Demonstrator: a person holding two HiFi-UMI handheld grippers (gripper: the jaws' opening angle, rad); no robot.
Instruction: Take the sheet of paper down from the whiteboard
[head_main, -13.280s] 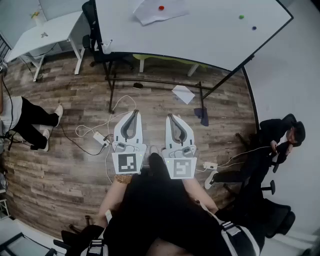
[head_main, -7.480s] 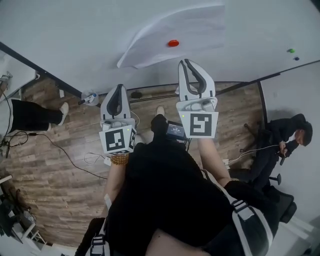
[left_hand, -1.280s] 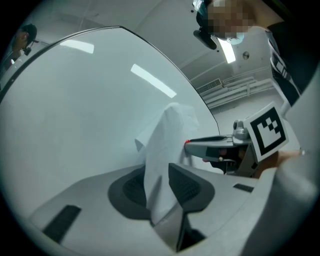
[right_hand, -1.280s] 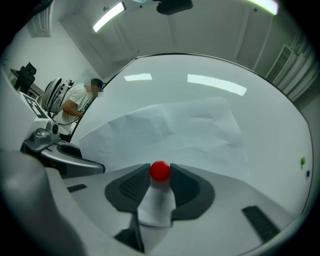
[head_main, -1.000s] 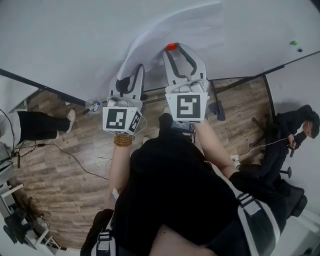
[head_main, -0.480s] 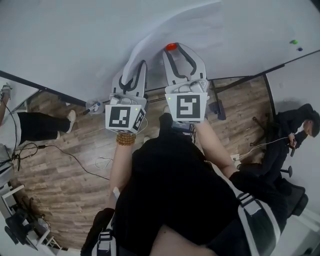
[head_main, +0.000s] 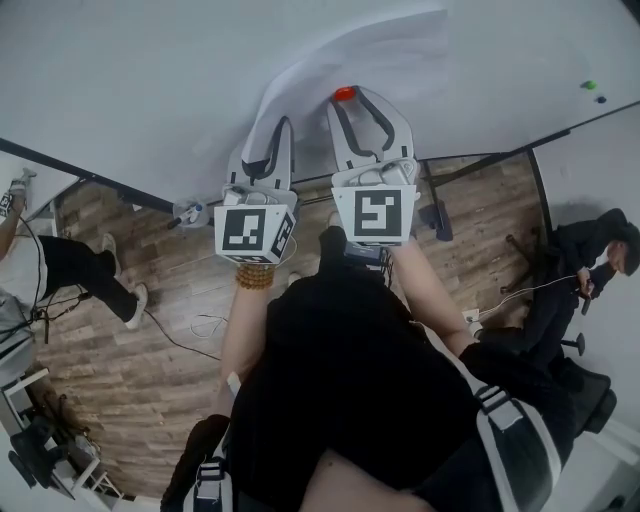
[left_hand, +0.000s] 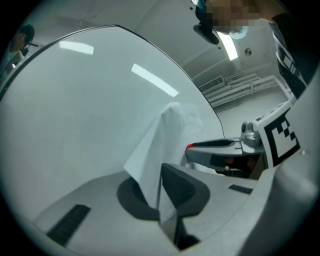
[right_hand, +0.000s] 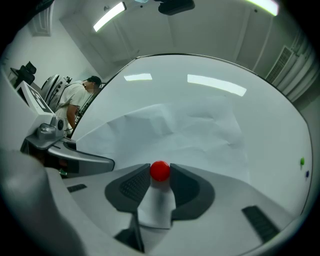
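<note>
While the sheet of paper (head_main: 380, 50) is pinned to the whiteboard (head_main: 120, 80) by a red magnet (right_hand: 160, 170), its lower left corner is clamped between the clenched jaws of the left gripper (left_hand: 156, 172) and stands off the board there. The magnet is grasped between the jaw tips of the right gripper (head_main: 360, 98), just beside the left one. A green magnet (head_main: 588, 85) and a blue magnet (head_main: 600, 99) are seen well apart at the board's right end. Below the board's dark lower edge, cables (head_main: 160, 318) are laid across the wood floor (head_main: 120, 380), a seated person (head_main: 590, 270) is placed at the right and a walking person (head_main: 60, 275) at the left. Bare board surface is left open to the sheet's left.
</note>
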